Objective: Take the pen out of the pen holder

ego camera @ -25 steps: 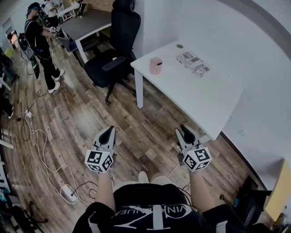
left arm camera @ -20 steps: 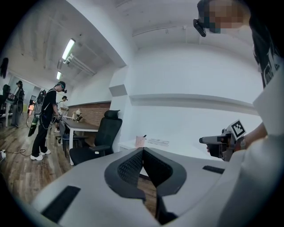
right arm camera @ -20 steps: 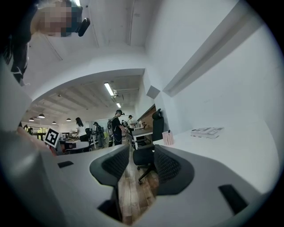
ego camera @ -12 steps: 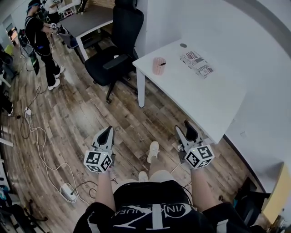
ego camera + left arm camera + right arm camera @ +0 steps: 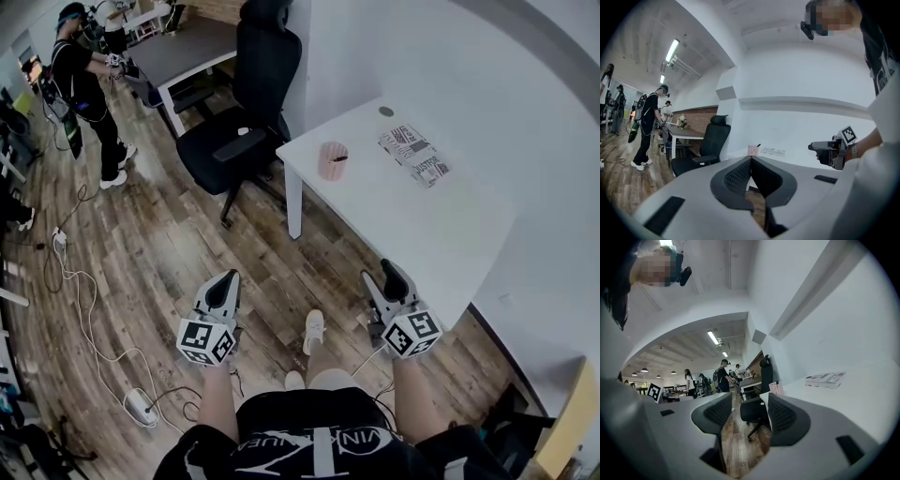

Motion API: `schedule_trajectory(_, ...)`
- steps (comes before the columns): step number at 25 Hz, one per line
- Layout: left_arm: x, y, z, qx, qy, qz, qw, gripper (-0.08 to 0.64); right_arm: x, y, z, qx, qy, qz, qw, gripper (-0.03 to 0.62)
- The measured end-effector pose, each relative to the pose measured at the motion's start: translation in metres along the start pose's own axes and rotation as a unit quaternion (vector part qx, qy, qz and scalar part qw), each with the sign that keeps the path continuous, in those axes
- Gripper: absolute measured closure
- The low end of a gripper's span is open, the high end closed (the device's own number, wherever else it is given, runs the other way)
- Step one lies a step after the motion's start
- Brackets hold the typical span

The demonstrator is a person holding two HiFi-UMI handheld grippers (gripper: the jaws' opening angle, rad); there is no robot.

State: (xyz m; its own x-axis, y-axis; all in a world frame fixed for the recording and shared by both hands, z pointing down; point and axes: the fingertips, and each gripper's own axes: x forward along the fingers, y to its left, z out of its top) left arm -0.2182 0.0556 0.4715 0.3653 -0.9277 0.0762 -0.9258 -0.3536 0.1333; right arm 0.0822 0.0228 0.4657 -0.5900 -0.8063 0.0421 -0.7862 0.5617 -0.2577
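A pink mesh pen holder [image 5: 332, 160] stands near the left corner of the white table [image 5: 441, 225], with a dark pen [image 5: 341, 158] poking out of it. Both grippers are held level over the wooden floor, well short of the table. My left gripper [image 5: 225, 281] is shut, its pads meeting with nothing between them [image 5: 751, 159]. My right gripper [image 5: 389, 274] is beside the table's near edge; its jaws are opening and nothing is between them [image 5: 749, 401]. The holder looks small and far off in the left gripper view [image 5: 753, 150] and in the right gripper view [image 5: 776, 388].
A black office chair [image 5: 246, 122] stands left of the table by the holder's corner. A printed booklet [image 5: 417, 155] lies on the table farther right. A grey desk [image 5: 187, 47] and a standing person [image 5: 89, 84] are at the far left. Cables [image 5: 84, 309] cross the floor.
Both grippers have come closer to the table and the holder. The right gripper's jaws have spread apart. A foot has stepped forward between the grippers.
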Motion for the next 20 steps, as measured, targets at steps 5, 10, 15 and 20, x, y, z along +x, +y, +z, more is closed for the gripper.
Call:
schedule_trajectory(5,0.031,0.015,0.001,-0.003,0.007,0.003,1.0,0.545,0.034,-0.018,0.005,-0.001,0.007,0.006,1.0,0.364)
schedule_trajectory(10,0.063,0.031,0.006,-0.005,0.007,0.005,0.9999,0.545,0.068,-0.032,0.011,-0.002,0.012,0.012,1.0,0.363)
schedule_trajectory(15,0.102,0.039,0.007,-0.006,0.014,-0.005,0.9999,0.545,0.097,-0.053,0.017,0.003,0.011,0.009,1.0,0.364)
schedule_trajectory(20,0.144,0.045,0.011,-0.005,0.016,-0.012,0.9998,0.545,0.125,-0.078,0.025,0.002,0.013,0.008,1.0,0.363)
